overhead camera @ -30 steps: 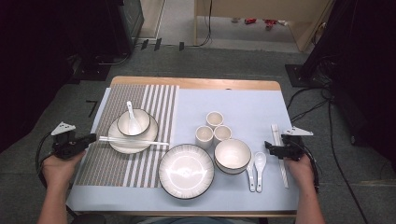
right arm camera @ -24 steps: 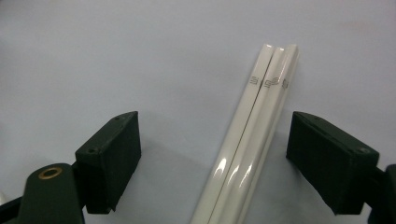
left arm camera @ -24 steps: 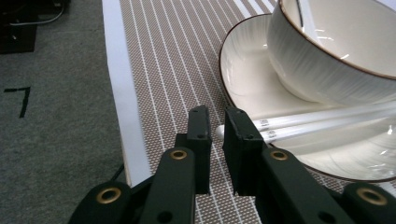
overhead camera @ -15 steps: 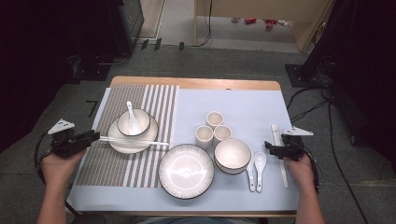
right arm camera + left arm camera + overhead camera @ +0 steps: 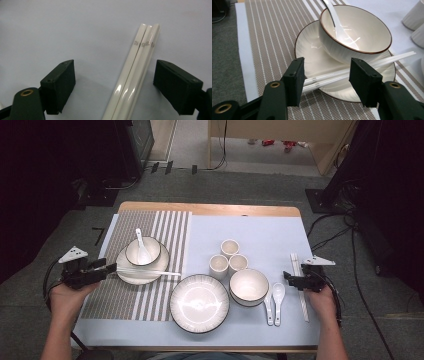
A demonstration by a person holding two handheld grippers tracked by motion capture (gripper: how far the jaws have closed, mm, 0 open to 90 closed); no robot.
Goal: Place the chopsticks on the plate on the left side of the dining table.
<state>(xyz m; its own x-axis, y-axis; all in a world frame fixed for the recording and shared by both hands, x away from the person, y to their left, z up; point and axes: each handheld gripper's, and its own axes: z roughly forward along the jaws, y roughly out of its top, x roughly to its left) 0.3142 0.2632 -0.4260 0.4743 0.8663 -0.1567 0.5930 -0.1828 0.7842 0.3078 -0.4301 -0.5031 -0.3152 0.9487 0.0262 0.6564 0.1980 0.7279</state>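
Observation:
A pair of white chopsticks (image 5: pixel 150 270) (image 5: pixel 332 76) rests across the near rim of a small plate (image 5: pixel 131 275) (image 5: pixel 312 52). A white bowl (image 5: pixel 150 251) (image 5: pixel 362 35) with a spoon (image 5: pixel 140 245) stands on that plate. My left gripper (image 5: pixel 109 268) (image 5: pixel 327 82) straddles the chopsticks' handle ends; its jaws have just been opening, the pads stand clear of the sticks, and it is open. My right gripper (image 5: pixel 287 279) (image 5: pixel 113 85) is open over a second bundle of chopsticks (image 5: pixel 300 285) (image 5: pixel 135 82) that lies flat on the blue mat.
On the pale blue mat (image 5: pixel 260 230) are a large plate (image 5: pixel 199 303), a bowl (image 5: pixel 248 286), three cups (image 5: pixel 229 247) and two spoons (image 5: pixel 274 300). A striped placemat (image 5: pixel 125 305) covers the left side. Cables lie on the floor around the table.
The left gripper's jaws have spread apart off the chopsticks and the gripper has risen slightly. The chopsticks stay on the plate. The right gripper has not moved.

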